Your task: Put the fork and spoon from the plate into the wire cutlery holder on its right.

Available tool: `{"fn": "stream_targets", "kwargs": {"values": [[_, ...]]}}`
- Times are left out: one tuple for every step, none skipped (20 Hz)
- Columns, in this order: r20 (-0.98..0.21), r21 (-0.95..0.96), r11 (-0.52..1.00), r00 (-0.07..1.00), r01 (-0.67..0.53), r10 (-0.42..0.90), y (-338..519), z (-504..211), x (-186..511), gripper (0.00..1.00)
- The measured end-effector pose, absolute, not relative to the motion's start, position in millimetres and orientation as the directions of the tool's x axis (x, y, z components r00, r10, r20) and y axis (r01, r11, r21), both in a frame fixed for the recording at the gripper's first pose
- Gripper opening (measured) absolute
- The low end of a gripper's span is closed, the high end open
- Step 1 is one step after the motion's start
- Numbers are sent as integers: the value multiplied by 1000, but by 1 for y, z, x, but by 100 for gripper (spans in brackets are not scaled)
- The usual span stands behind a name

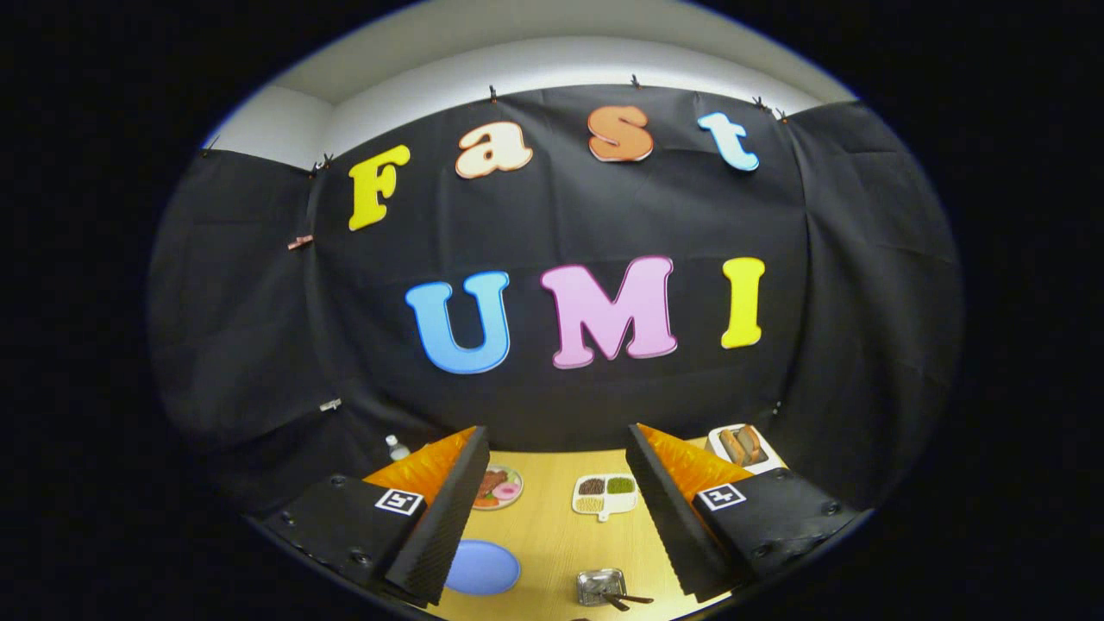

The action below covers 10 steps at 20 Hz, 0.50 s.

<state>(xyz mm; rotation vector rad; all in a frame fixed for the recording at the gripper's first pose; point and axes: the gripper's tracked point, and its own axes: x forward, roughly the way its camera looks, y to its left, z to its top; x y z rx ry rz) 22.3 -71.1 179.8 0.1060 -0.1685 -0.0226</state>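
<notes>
Gripper (556, 509) fingers stand wide apart with nothing between them, raised above the wooden table (552, 535) and looking level at the booth wall. Low between the fingers sits the wire cutlery holder (601, 586), with dark handles, seemingly the fork and spoon (628, 599), poking out of it to the right. Left of it lies a blue plate (481, 567) that looks bare. By this lie the cutlery seems already in the holder, leaving no move to bid. Further off sit a plate of food (498, 487) and a divided dish (605, 494).

Round blue plate (481, 567) flat on the near left of the wooden table. Right of it, shiny wire cutlery holder (601, 586), dark-handled utensils (628, 599) leaning out.
</notes>
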Motion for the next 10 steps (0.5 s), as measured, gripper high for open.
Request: {"fn": "stream_targets", "kwargs": {"values": [[192, 103, 995, 981, 8, -28, -69, 182, 20, 99], [218, 96, 995, 976, 0, -21, -66, 184, 19, 99], [235, 86, 996, 972, -3, -17, -65, 183, 17, 99], [242, 73, 997, 970, -7, -11, -66, 179, 17, 99], [244, 66, 998, 970, -13, -4, -64, 175, 17, 99], [238, 64, 998, 971, -23, 7, -63, 169, 16, 99], [231, 63, 997, 973, -35, 20, -62, 163, 15, 99], [226, 65, 997, 974, -44, 28, -62, 159, 14, 99], [223, 62, 997, 974, -52, 37, -62, 155, 13, 99], [224, 57, 997, 974, -52, 38, -65, 151, 11, 99]]}}
